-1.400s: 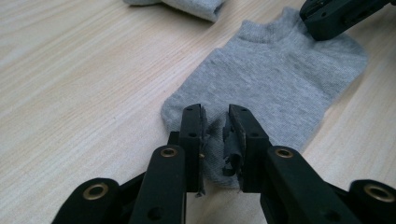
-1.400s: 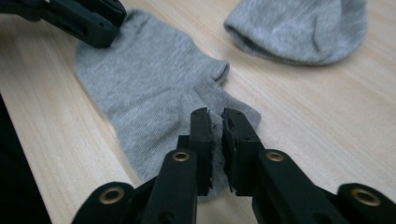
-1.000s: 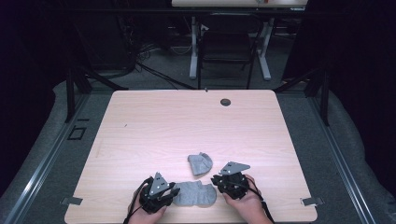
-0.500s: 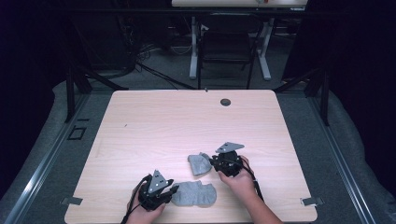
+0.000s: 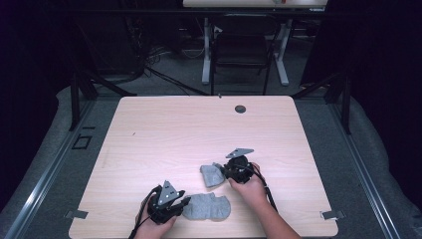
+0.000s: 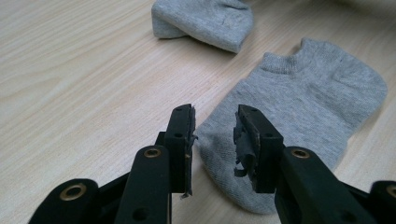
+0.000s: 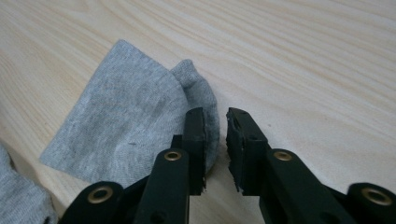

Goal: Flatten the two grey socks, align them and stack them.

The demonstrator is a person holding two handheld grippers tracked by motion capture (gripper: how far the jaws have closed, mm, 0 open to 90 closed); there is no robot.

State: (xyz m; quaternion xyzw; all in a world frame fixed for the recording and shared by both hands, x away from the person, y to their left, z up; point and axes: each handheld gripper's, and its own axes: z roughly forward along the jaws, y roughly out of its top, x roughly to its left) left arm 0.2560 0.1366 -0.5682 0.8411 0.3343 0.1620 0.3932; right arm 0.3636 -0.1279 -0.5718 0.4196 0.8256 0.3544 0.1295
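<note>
Comparing this moment with the high view 1 second ago, we see that the right gripper (image 5: 225, 172) has left the flat sock (image 5: 209, 206) near the bottom edge of the table (image 5: 164, 129) and travelled up the frame to the folded sock (image 5: 213, 174), which lies just above and slightly right of the flat 1, near the lower middle of that view. In the right gripper view the folded sock (image 7: 135, 126) fills the left half of the frame, and its rounded end sits right at the tip of the left-hand jaw; the 2 jaws stand a narrow gap apart with only bare wood showing between them, so we read this claw as slightly open and holding nothing, its jaws having just been closing a little. The left gripper (image 5: 183, 203) has kept its place at the left end of the flat sock. In the left gripper view its jaws are parted moderately and hover over the toe end of the flat sock (image 6: 299, 107) without pinching the cloth, so it too has hold of nothing, while the folded sock (image 6: 203, 21) shows at the top of that frame. We judge that the work has turned from the flat sock to the folded 1: the right claw looks set to take its rounded end, probably to bring the 2 socks together as a pair.
</note>
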